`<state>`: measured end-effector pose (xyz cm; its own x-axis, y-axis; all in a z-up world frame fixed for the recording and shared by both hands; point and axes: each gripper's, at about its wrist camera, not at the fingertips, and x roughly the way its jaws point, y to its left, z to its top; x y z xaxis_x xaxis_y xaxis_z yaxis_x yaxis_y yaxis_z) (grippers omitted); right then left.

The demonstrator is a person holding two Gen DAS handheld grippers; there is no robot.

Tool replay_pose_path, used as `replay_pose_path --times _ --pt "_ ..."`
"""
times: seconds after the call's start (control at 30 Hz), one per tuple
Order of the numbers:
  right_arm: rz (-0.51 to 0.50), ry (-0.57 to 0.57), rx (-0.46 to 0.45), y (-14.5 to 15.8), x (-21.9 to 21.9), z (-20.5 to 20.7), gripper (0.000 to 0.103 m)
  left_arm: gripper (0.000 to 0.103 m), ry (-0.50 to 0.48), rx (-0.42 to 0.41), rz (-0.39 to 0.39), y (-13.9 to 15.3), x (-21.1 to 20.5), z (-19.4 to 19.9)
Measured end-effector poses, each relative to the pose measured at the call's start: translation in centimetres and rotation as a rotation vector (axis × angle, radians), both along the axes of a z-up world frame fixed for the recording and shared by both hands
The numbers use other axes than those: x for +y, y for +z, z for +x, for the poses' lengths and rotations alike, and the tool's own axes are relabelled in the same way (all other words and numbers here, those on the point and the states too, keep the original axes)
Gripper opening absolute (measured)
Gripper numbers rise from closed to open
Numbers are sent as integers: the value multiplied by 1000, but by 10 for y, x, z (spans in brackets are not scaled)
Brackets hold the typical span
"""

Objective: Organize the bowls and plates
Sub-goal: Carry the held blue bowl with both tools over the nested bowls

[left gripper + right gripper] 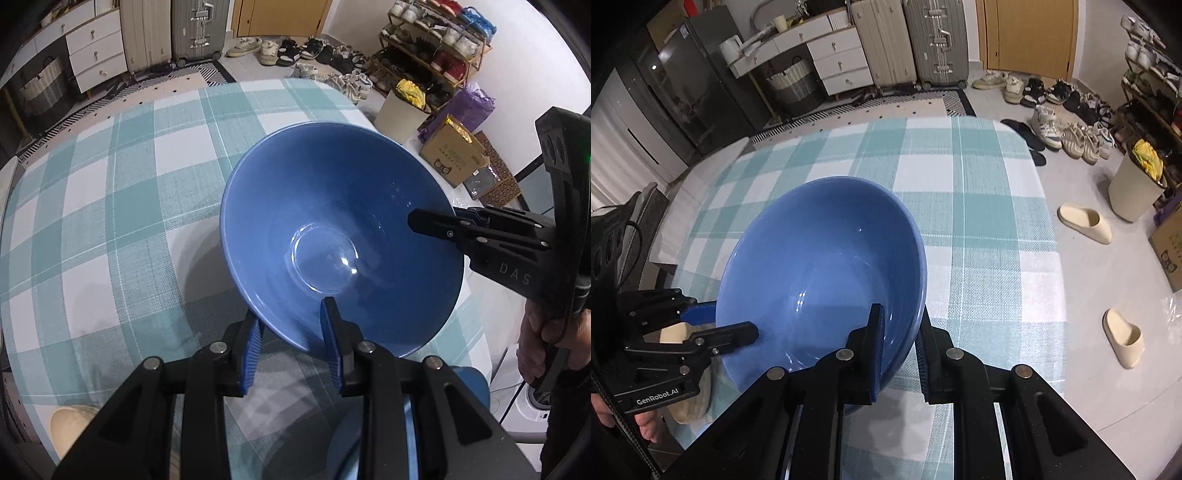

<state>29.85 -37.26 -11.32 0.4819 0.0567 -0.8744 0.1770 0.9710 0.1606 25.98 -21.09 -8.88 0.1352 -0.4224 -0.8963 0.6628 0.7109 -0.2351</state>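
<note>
Left wrist: blue bowl (pixel 332 221) (rim) between both hand-held grippers' jaws.

- A surface (pixel 979 221) draped in a teal-and-white checked cloth (pixel 110 206) fills both views.
- A cream dish (pixel 68 424) sits on it at the near left edge.
- A blue dish (pixel 472 384) rests at the near right edge, partly hidden.

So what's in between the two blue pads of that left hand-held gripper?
The rim of the blue bowl: the left hand-held gripper has one pad inside it and one outside. The left wrist view shows it.
</note>
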Motion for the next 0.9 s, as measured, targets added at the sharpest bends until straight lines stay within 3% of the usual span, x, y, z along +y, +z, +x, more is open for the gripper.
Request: replay_pose_path --times 0.37,0.9 --pt "-28 17 -64 47 17 -29 16 29 -14 -65 -23 41 14 -28" --pt "-33 -15 -124 94 40 -87 16 29 -36 -126 -53 76 30 -73"
